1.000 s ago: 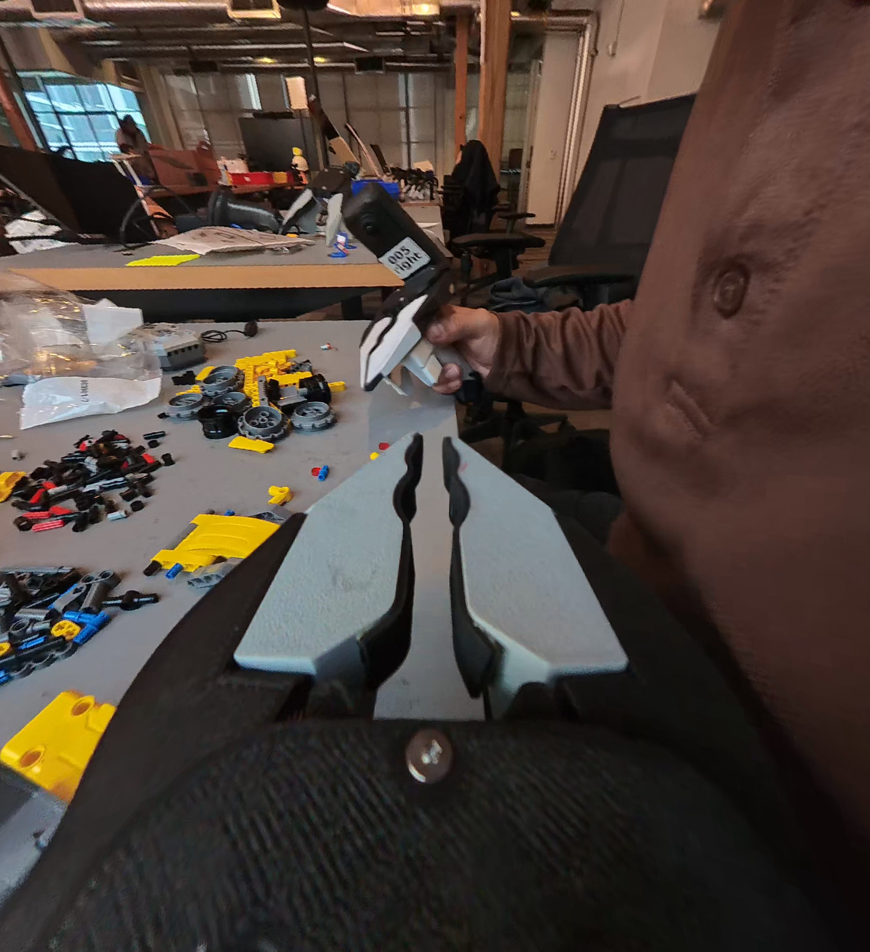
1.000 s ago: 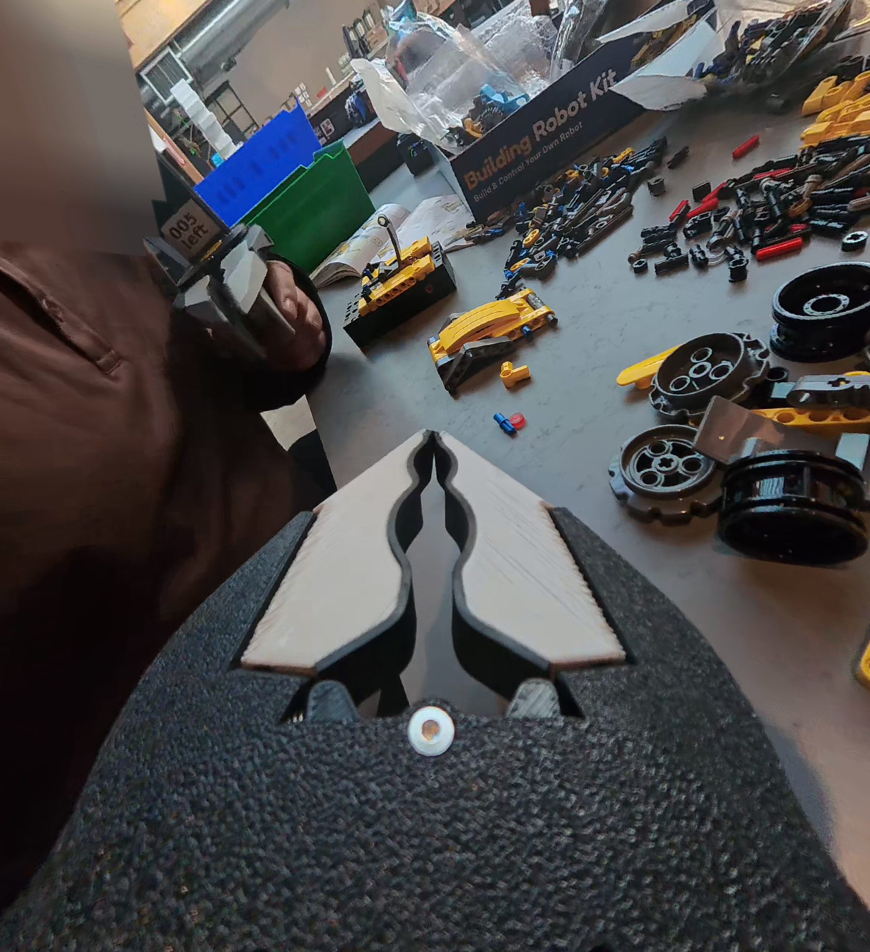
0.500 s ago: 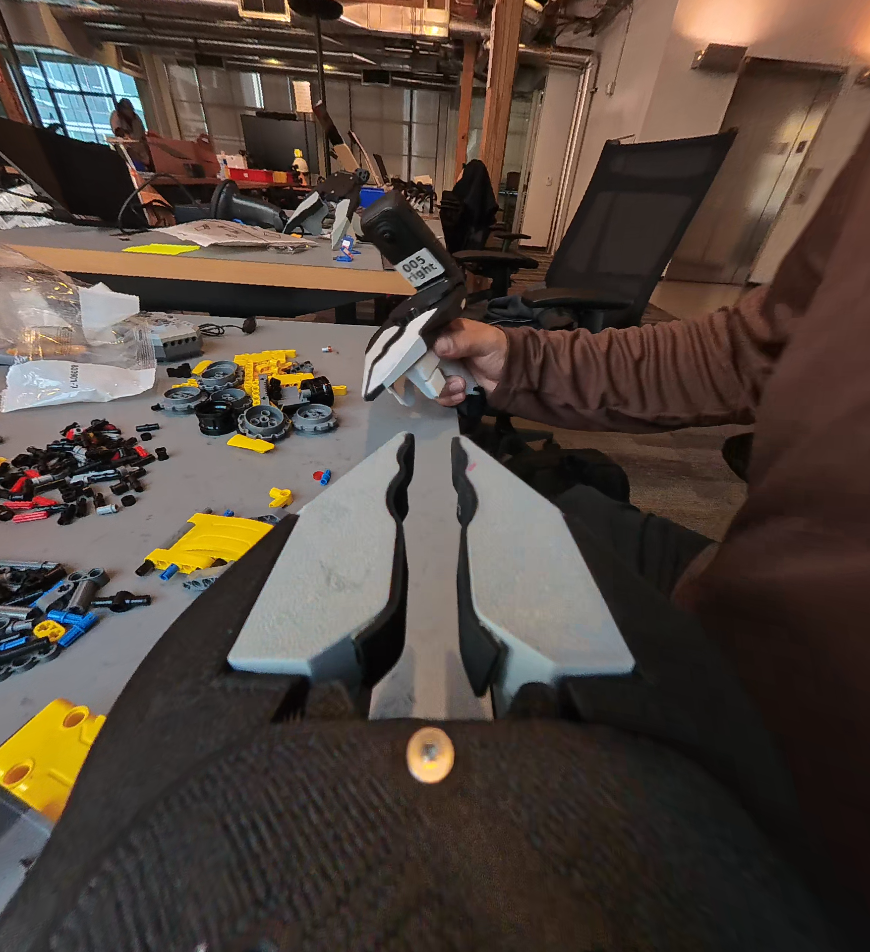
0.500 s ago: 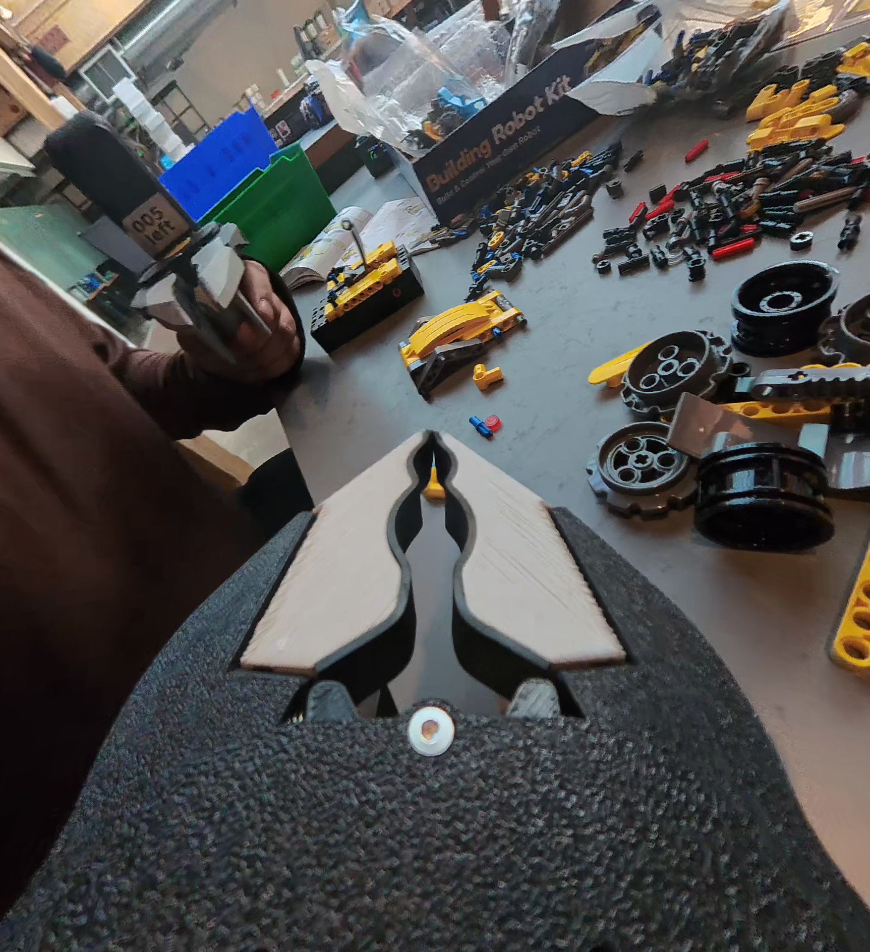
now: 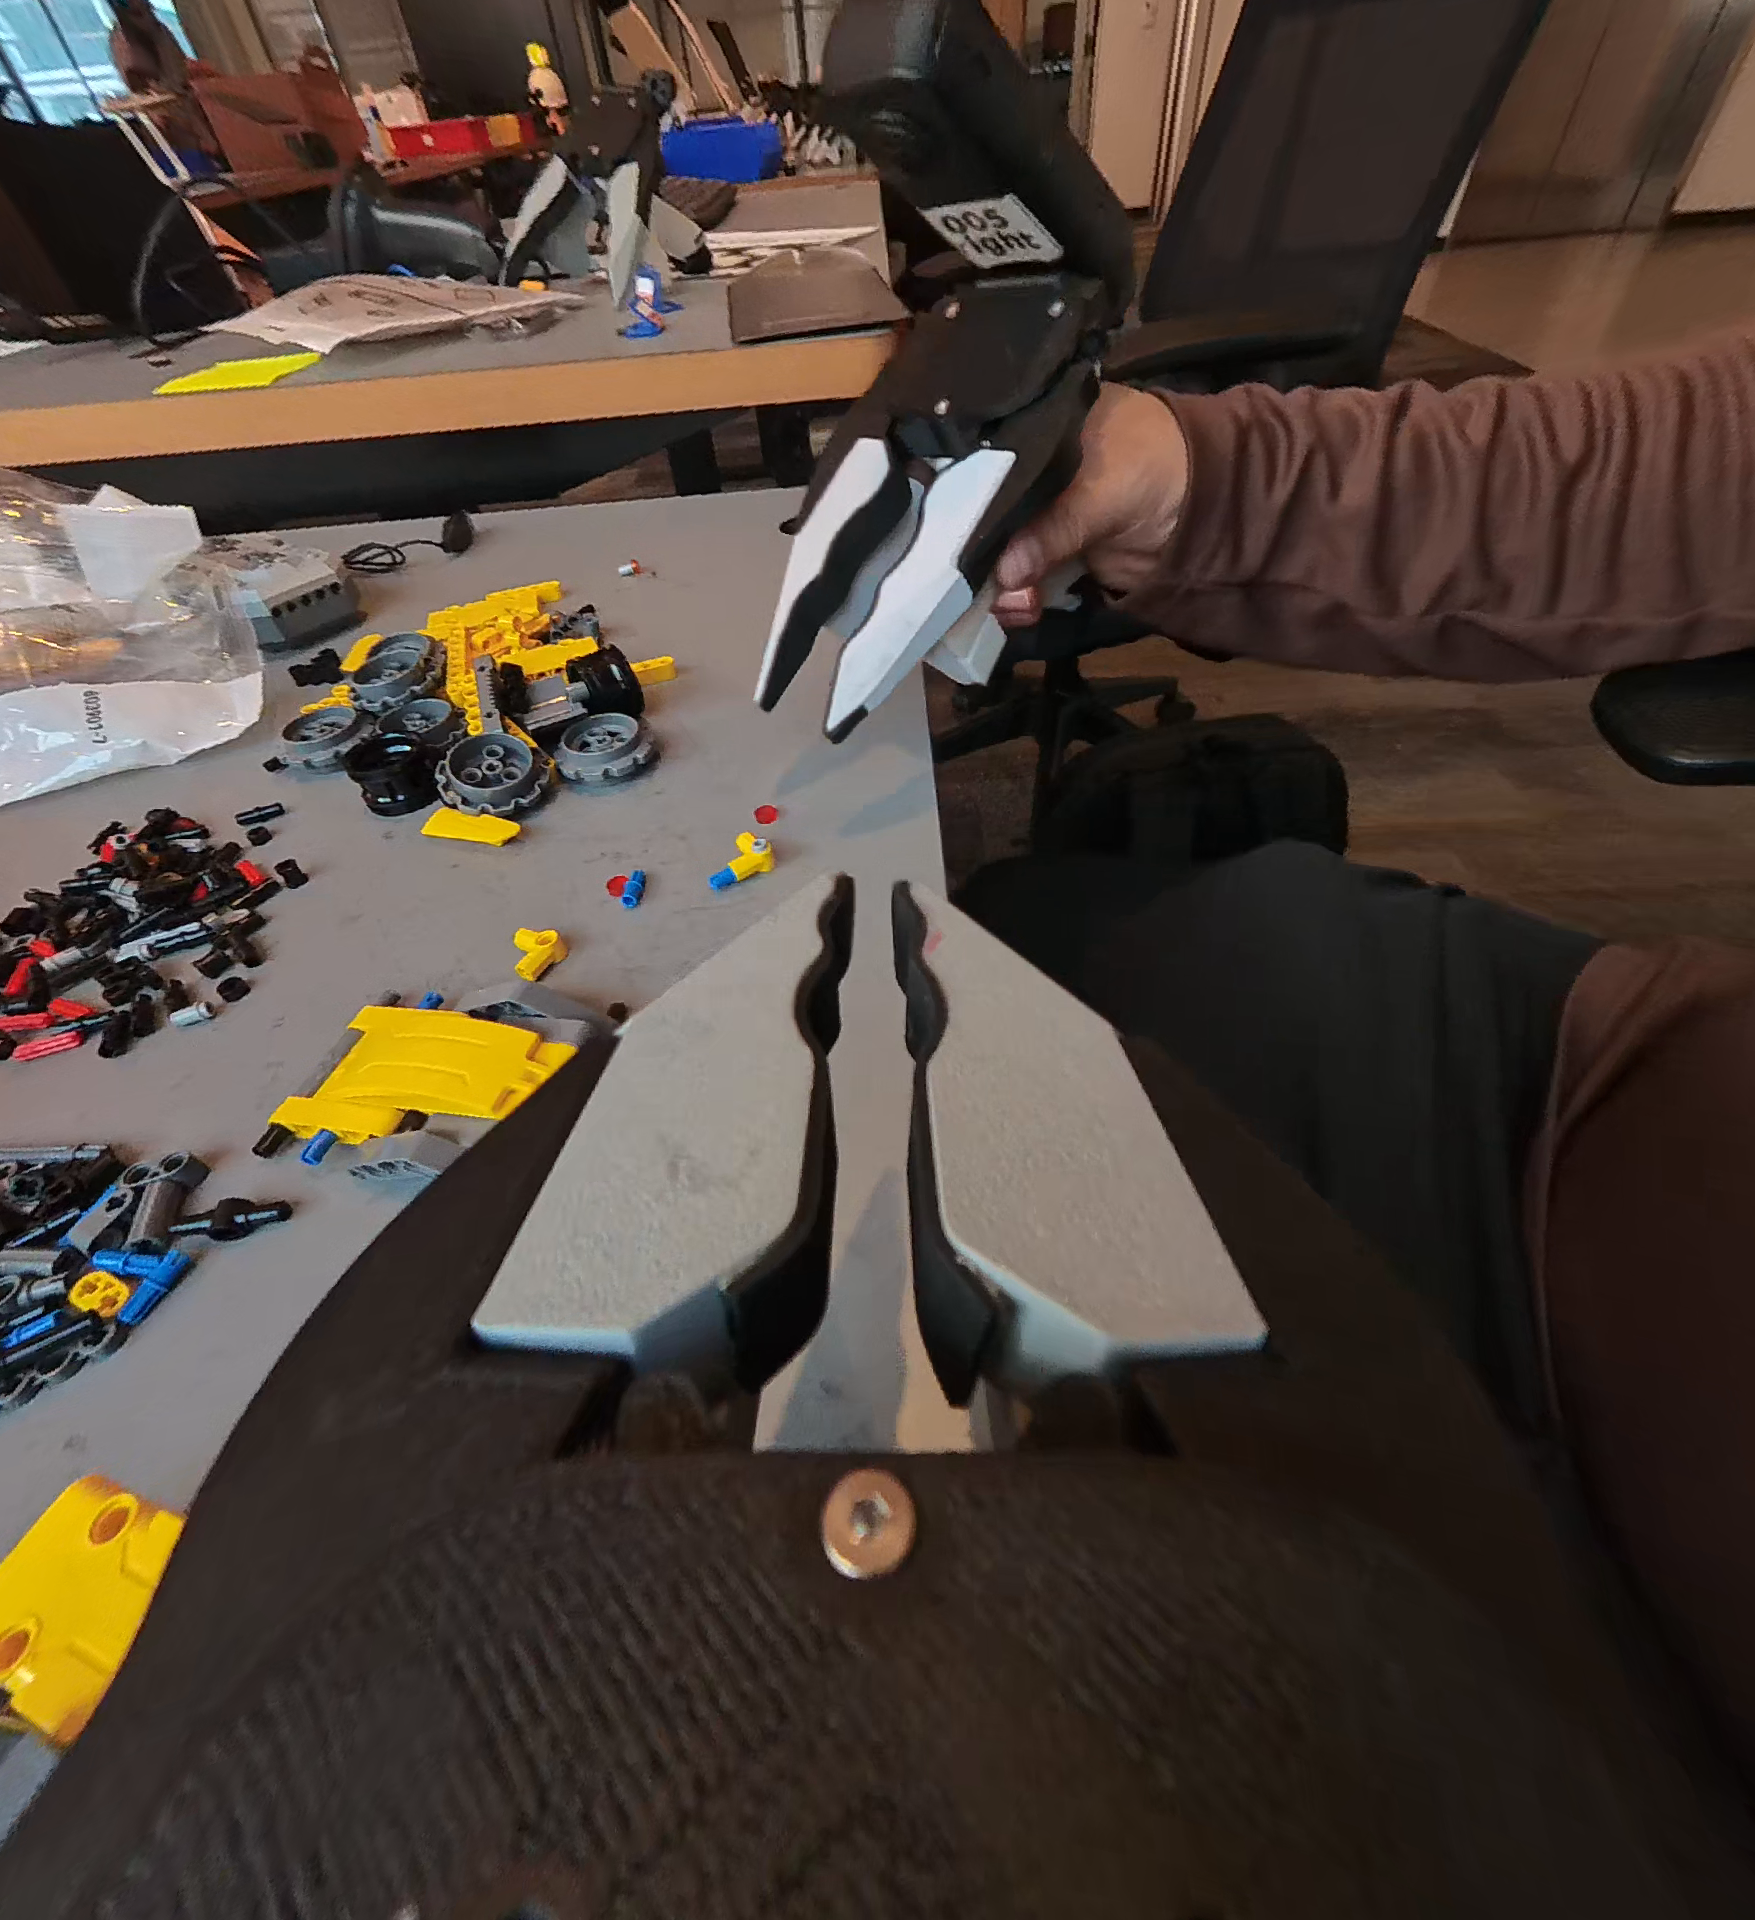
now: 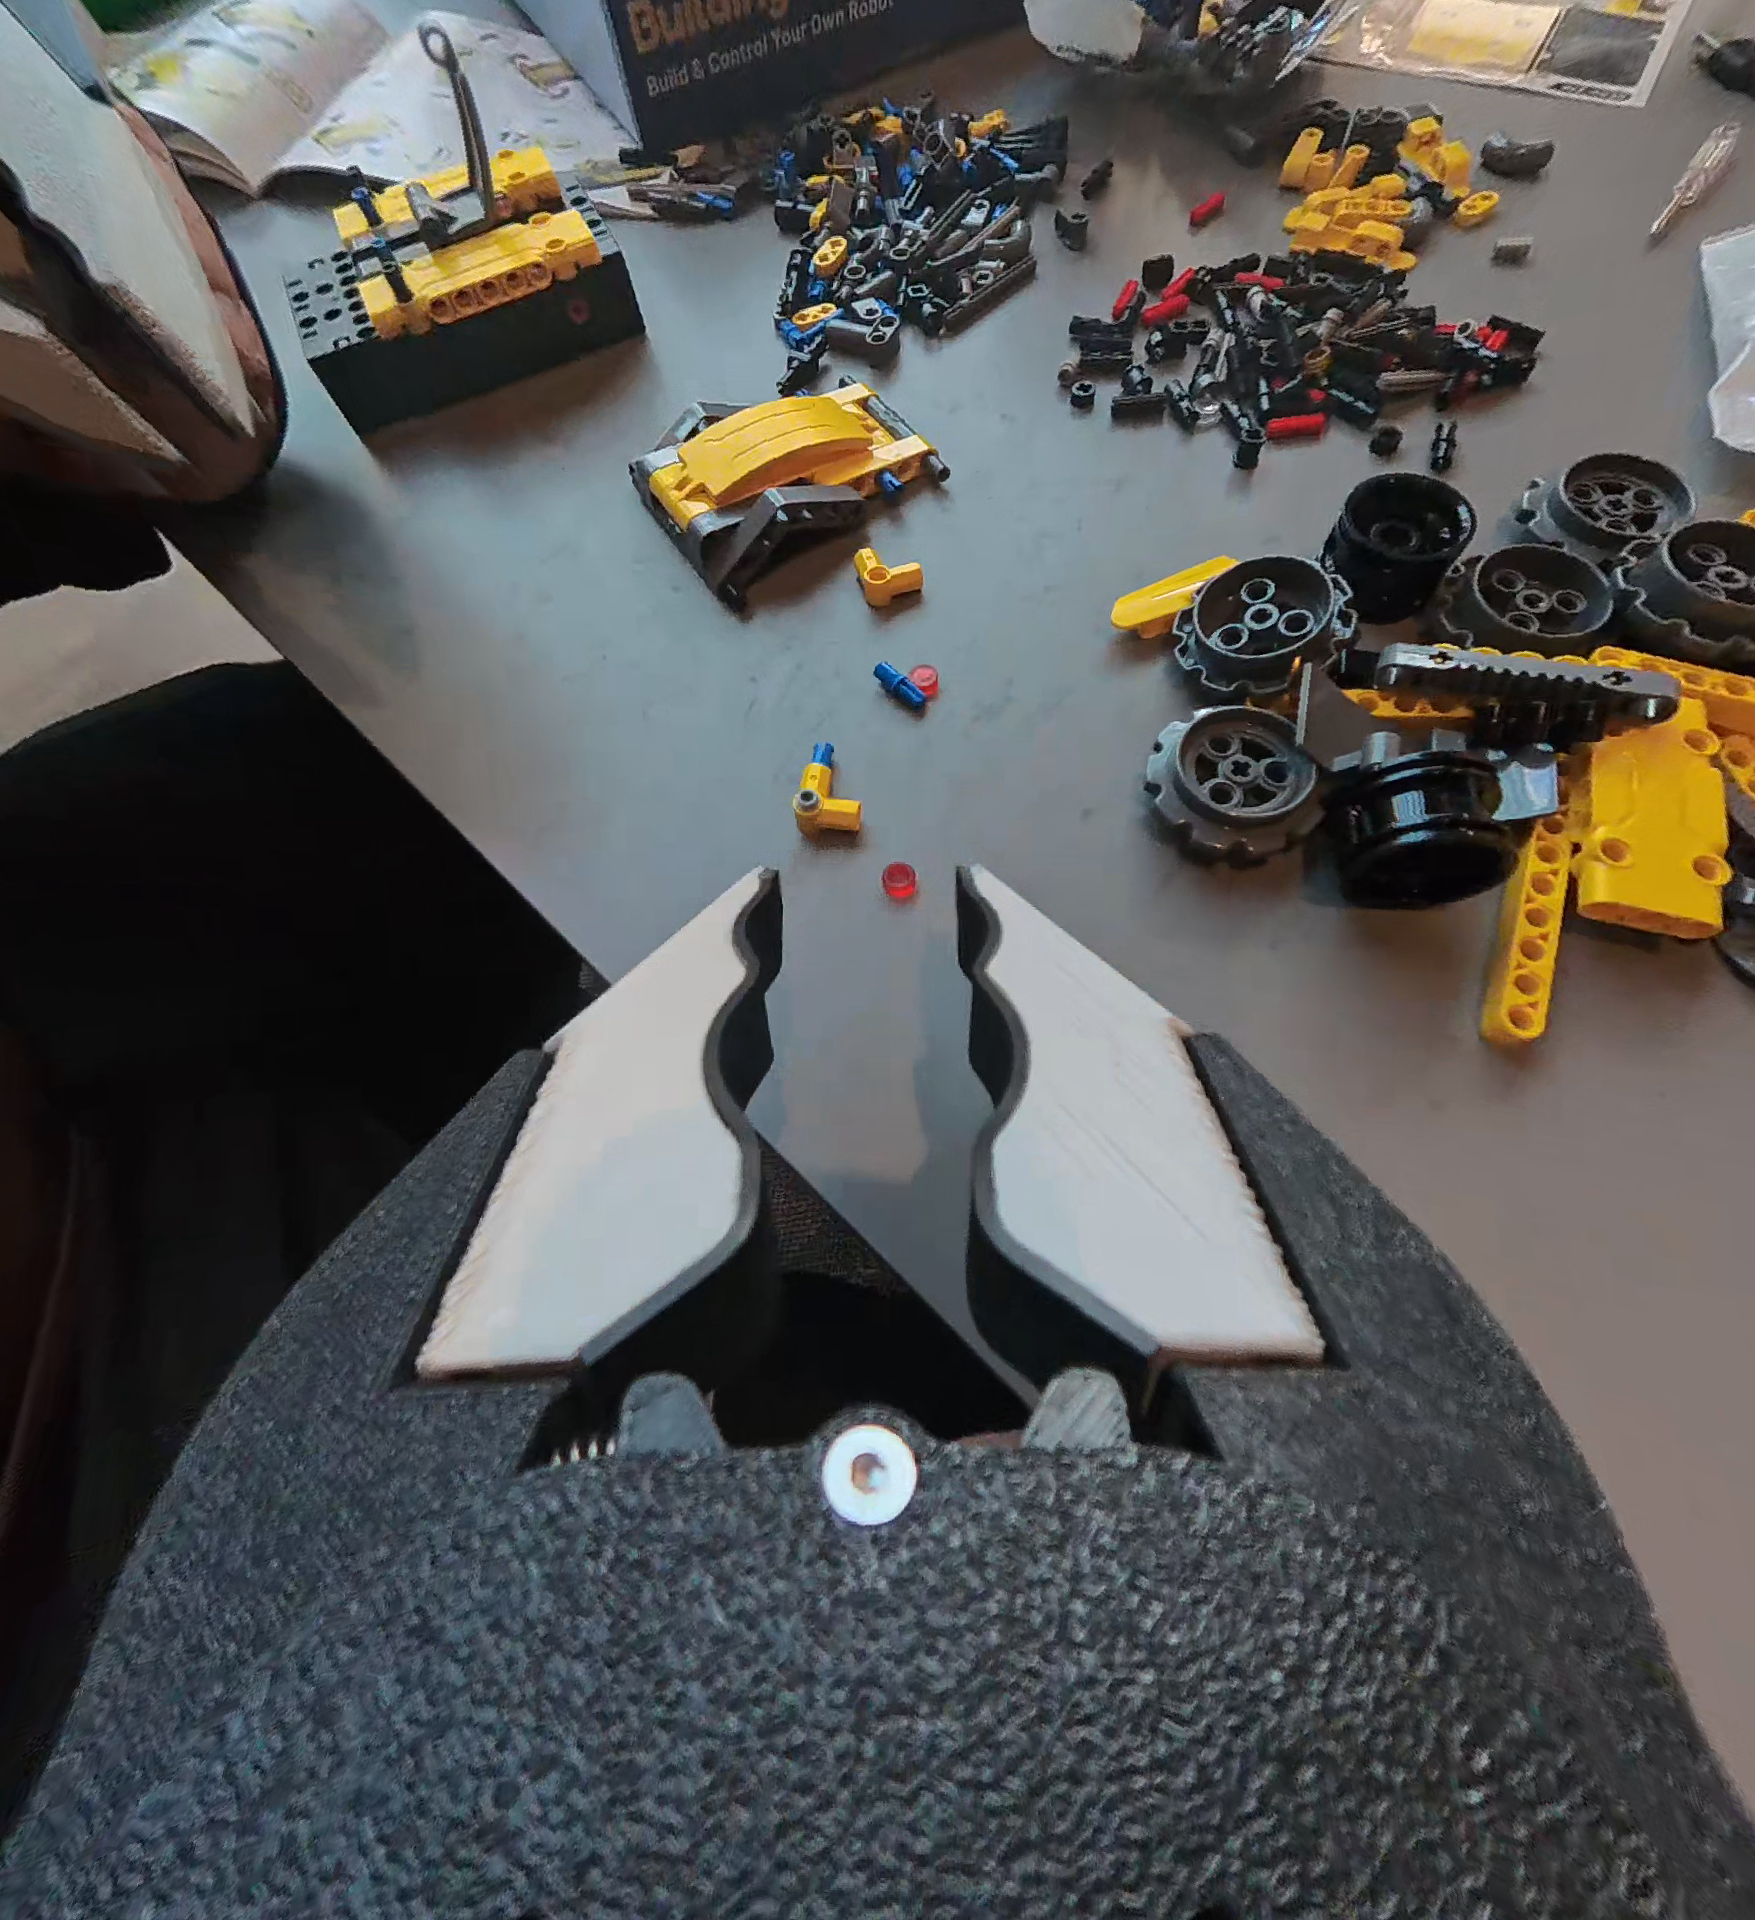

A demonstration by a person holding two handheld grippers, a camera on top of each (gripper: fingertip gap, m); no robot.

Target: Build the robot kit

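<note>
My right gripper (image 6: 868, 883) is open and empty, tilted down over the grey table (image 6: 956, 1091) near its front edge. A small red round stud (image 6: 899, 880) lies on the table between its fingertips. A yellow elbow piece with a blue pin (image 6: 826, 800) lies just beyond. The left wrist view shows this gripper (image 5: 800, 717) held in a hand above the red stud (image 5: 766, 814) and the yellow elbow piece (image 5: 745, 860). My left gripper (image 5: 865, 894) is empty, with only a narrow slit between its fingers, and hangs over the table's edge. It also shows at the top left of the right wrist view (image 6: 73, 260).
A yellow panel assembly (image 6: 790, 457), a black box topped with yellow beams (image 6: 468, 281), a pile of wheels and yellow beams (image 6: 1475, 644) and heaps of small pins (image 6: 1299, 343) lie on the table. An office chair (image 5: 1320, 208) and the person's lap (image 5: 1320, 1039) are beside the edge. The tips of one gripper are about 15 cm away from the tips of the other.
My right gripper has opened and tipped down toward the table, with the red stud now between its tips. My left gripper has barely moved and stays almost closed.
</note>
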